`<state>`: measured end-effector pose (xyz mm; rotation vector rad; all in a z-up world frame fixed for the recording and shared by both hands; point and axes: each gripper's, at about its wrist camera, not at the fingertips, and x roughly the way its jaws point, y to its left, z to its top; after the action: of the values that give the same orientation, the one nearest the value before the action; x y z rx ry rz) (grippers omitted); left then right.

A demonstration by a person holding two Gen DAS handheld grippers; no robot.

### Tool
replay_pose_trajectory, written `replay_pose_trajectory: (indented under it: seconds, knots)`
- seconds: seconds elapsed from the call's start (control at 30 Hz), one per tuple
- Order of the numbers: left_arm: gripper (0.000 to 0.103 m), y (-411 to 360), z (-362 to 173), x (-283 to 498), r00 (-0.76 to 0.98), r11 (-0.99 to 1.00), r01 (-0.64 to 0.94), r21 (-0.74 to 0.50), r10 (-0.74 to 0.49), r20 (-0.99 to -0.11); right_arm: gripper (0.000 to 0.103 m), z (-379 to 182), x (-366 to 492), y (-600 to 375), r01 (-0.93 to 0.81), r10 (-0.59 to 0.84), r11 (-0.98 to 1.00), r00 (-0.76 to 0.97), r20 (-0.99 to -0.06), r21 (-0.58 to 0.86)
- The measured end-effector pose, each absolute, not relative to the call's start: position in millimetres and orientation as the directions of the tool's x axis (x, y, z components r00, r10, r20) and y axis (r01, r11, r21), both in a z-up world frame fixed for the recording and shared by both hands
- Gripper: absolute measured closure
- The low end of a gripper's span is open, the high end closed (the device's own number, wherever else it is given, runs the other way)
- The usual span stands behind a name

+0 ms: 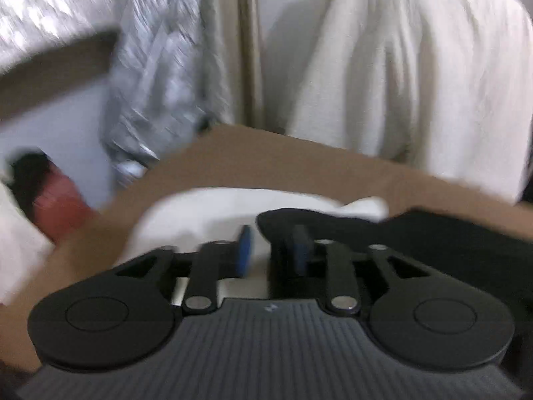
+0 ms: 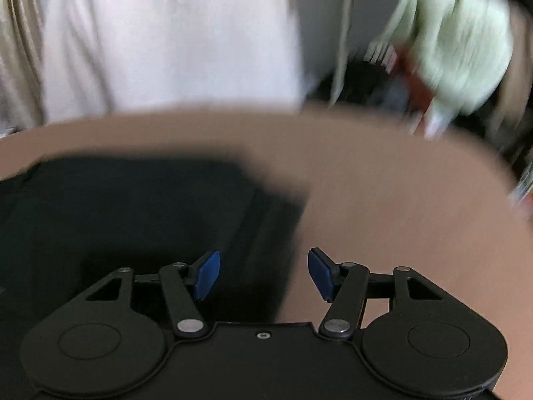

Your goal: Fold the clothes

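In the left wrist view, blurred throughout, the left gripper (image 1: 273, 248) hangs over a brown table (image 1: 233, 156) with its blue pads a moderate gap apart and nothing pinched between them; a white garment (image 1: 206, 213) lies on the table just beyond its left pad, the edge of a black garment (image 1: 433, 230) runs past its right pad and off to the right, and a cream cloth (image 1: 416, 76) hangs at the far right. In the right wrist view the right gripper (image 2: 264, 275) has its jaws wide apart and empty, its left pad over the black garment (image 2: 133, 206) that covers the near left of the table (image 2: 399, 183), its right pad over bare tabletop, with a pale green cloth (image 2: 463, 43) blurred at the far right.
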<state>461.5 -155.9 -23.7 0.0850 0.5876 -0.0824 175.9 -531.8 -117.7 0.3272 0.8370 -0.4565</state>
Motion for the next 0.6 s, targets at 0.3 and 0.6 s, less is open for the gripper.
replay_pose_trajectory:
  seconds: [0.3, 0.6]
  knots:
    - [0.029, -106, -64, 342, 0.832, 0.987, -0.014, -0.157, -0.076, -0.550, 0.037, -127, 44, -503, 0.421, 0.033, 0.700, 0.788, -0.615, 0.577]
    - [0.029, -117, -88, 301, 0.745, 0.982, -0.124, -0.143, -0.003, -0.667, 0.037, -152, -9, -425, 0.405, 0.111, 0.690, 0.760, -0.640, 0.600]
